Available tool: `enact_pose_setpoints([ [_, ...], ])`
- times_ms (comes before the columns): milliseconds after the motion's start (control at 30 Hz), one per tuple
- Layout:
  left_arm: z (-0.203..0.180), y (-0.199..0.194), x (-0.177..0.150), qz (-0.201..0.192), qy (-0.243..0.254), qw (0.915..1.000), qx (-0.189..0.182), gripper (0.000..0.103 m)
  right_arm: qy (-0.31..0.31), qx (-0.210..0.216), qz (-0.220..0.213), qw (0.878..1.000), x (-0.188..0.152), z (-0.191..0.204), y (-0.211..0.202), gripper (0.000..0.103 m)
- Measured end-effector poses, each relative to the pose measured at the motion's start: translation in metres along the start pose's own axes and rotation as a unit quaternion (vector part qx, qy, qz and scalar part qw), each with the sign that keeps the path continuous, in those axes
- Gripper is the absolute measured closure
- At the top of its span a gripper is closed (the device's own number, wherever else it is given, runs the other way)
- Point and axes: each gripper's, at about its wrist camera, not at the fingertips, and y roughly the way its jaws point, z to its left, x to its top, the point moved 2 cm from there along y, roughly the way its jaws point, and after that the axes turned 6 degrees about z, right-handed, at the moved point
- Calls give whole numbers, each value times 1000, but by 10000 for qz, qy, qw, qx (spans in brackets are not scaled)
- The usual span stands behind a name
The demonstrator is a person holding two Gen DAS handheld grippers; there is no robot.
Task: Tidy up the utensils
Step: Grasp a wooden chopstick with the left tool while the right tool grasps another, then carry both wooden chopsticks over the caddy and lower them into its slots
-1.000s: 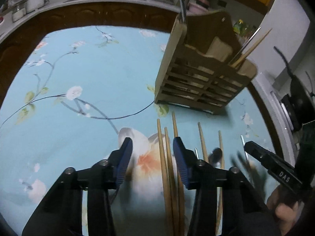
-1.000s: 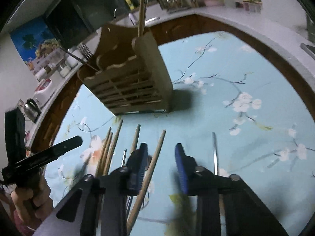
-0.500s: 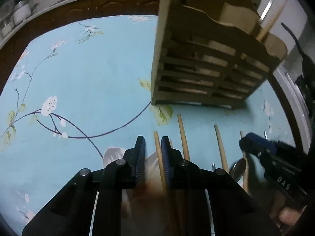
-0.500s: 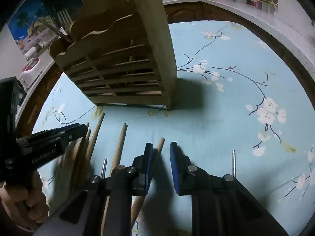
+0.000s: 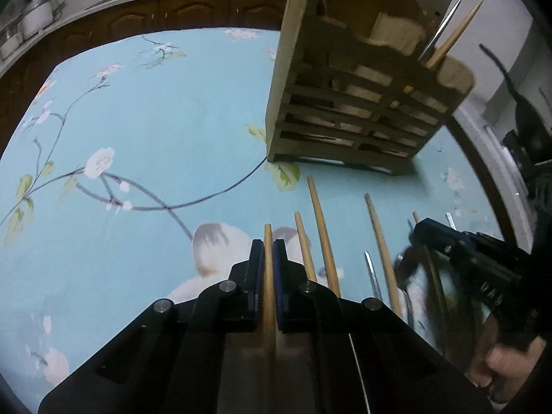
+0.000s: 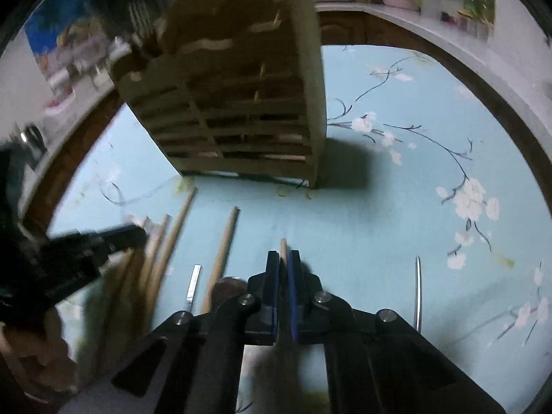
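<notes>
Left gripper (image 5: 268, 253) clamped on a wooden chopstick (image 5: 268, 241), right gripper (image 6: 283, 265) pinching another chopstick (image 6: 283, 246), each stick's long axis running forward along the fingers. Straight ahead on the blue floral worktop (image 5: 155, 131), the slatted wooden holder (image 5: 348, 103), upright; loose chopsticks (image 5: 322, 227) lying between grippers and holder.
</notes>
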Motion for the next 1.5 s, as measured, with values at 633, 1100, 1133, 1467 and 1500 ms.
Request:
enact_pose_setpoints([
  [633,-1,-197,-26,-1718,-91,9811,-890,99,-32,683,-1956,9783,9,14,-191,98],
  [1100,1,-226,-29,-2080,-57,9745,-844,99,-107,724,-2354,9691,9,21,-210,98],
  [1133,2,-227,-29,-2095,-65,9740,-854,99,-92,736,-2380,9684,8,19,-211,98],
  [1467,1,-237,-19,-2276,-92,9697,-881,99,140,686,-2700,9603,14,10,-213,98],
  [1500,1,-237,-17,-2290,-95,9693,-886,99,176,690,-2759,9585,16,8,-213,98],
])
